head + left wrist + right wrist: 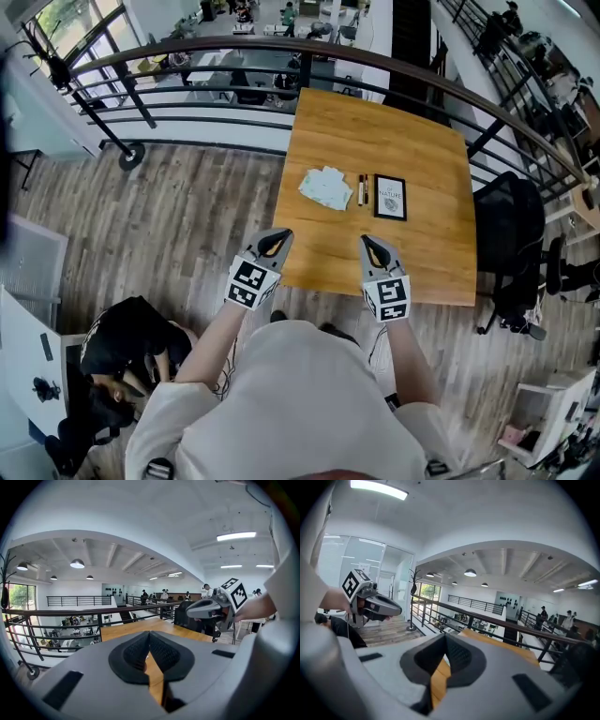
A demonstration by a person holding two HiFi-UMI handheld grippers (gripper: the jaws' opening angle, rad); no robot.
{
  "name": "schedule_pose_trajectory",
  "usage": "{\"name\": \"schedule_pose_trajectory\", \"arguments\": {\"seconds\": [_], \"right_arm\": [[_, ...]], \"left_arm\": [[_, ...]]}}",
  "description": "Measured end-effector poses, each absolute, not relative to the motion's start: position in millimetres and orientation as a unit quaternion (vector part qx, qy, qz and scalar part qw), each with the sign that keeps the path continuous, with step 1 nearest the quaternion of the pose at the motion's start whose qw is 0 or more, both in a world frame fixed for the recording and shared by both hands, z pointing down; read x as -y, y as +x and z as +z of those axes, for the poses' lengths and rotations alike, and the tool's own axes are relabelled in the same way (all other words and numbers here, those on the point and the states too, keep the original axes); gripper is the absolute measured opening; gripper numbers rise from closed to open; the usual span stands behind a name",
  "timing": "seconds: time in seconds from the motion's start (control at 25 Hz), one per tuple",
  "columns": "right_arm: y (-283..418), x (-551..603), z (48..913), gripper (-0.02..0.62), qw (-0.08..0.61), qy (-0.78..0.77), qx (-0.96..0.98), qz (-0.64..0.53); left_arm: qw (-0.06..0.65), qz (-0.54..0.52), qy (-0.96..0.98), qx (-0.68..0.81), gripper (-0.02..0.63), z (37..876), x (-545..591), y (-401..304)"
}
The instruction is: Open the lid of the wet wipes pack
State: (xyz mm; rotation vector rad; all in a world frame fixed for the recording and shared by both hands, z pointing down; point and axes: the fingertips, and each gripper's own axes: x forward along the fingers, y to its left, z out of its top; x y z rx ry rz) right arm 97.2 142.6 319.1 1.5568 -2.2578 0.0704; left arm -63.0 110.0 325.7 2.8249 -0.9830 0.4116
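Wet wipes pack point(325, 187), whitish, flat on table point(375, 122), left tongs point(277, 236) closed, right tongs point(368, 243) closed

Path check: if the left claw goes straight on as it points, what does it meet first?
Likely the bare table top, short of the wet wipes pack; the left claw tilts slightly down, but depth is unclear.
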Motion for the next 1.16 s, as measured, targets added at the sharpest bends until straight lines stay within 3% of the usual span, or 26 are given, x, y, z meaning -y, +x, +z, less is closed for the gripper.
{"name": "schedule_pose_trajectory", "arguments": {"seconds": [1.16], "right_arm": [[152.6,-168.9,295.7,0.002,0.16,0.531,0.832,0.021]], "left_arm": [[0.07,0.122,0.923,0.357,-0.006,307.4,-141.7,-11.7]]}}
